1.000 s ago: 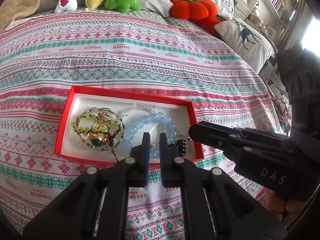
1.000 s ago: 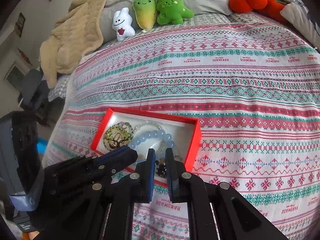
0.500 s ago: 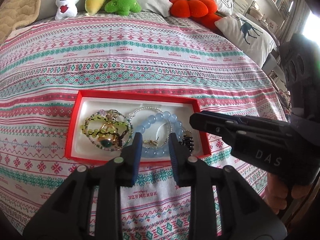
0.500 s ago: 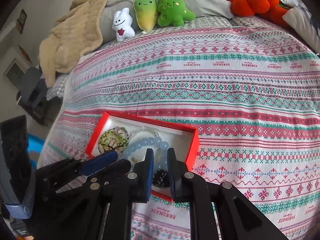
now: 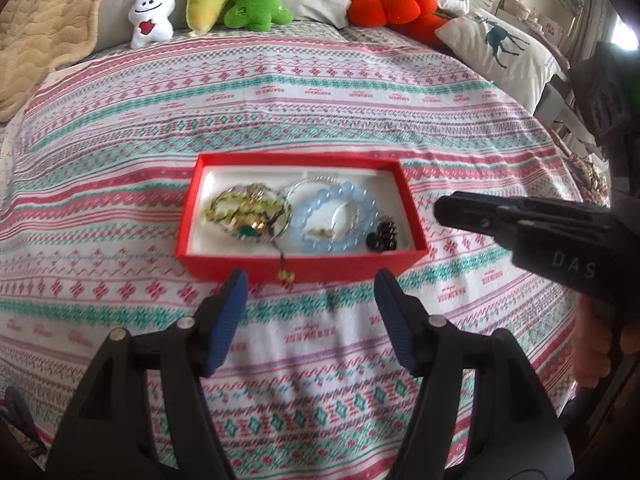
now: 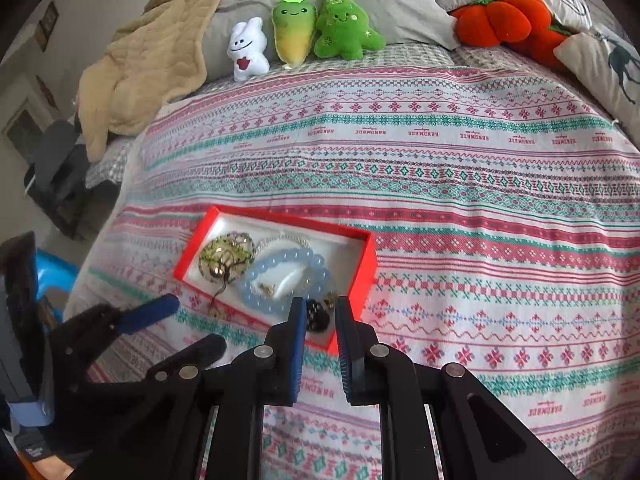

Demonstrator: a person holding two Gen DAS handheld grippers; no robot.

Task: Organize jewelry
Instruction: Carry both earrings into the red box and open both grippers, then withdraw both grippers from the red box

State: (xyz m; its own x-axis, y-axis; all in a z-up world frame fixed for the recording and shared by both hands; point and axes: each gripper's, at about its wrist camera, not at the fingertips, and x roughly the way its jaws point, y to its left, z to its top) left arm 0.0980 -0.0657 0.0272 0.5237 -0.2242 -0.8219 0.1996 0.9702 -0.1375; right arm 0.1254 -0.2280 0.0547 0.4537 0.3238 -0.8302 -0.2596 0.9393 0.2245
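We see the left gripper (image 5: 310, 286) now pulled back from the red box (image 5: 304, 268); its jaws have just been opening, with nothing between the fingers (image 5: 226, 316).

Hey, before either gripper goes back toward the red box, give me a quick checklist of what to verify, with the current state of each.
1. Left gripper empty: ok; its fingers have just been opening, nothing between them.
2. Right gripper empty: ok; its fingers stand narrowly apart, gripping nothing.
3. Blue bead bracelet inside the red box: ok.
4. Green bead bracelet fully inside: not ok; its tassel hangs over the near wall.
5. Black piece in the box's right corner: ok.
6. Blanket free of stray jewelry: ok, as far as both views show.
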